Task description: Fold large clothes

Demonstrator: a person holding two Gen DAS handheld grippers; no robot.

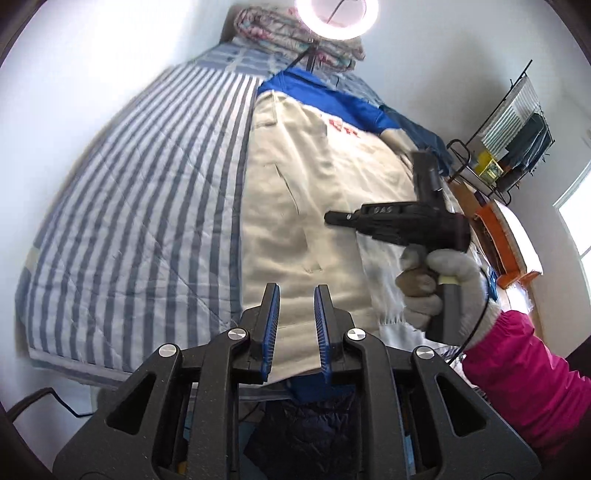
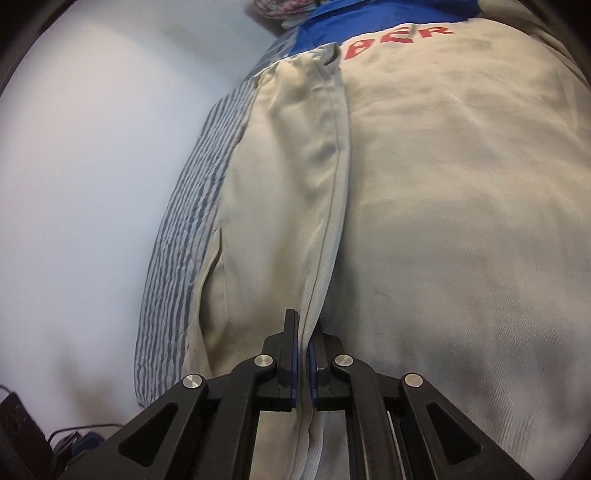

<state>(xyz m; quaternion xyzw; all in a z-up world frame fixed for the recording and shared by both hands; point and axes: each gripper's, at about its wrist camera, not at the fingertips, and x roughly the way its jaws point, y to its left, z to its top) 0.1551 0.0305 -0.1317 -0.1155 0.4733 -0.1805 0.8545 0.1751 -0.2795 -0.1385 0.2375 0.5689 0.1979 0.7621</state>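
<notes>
- The large garment, a beige jacket (image 1: 317, 206) with a blue yoke and red lettering, lies lengthwise on the striped bed (image 1: 140, 206), along the side away from the wall, its blue top toward the head end where a folded quilt (image 1: 295, 33) sits.
- One long side panel looks already turned in over the body: a straight seamed edge (image 2: 332, 177) runs down the cloth in the right wrist view.
- The right hand-held gripper (image 2: 303, 354) has its jaws pinched almost together on that seamed edge near the hem; cloth passes between the blue pads.
- The left hand-held gripper (image 1: 295, 325) hovers over the hem at the foot end, jaws a little apart, pads not visibly pressing on anything; I'd call it empty.
- A gloved hand (image 1: 436, 288) in a pink sleeve carries the other tool.
- My reading: early to middle. The lengthwise fold is under way; the far side and the crosswise folds appear left to do.
</notes>
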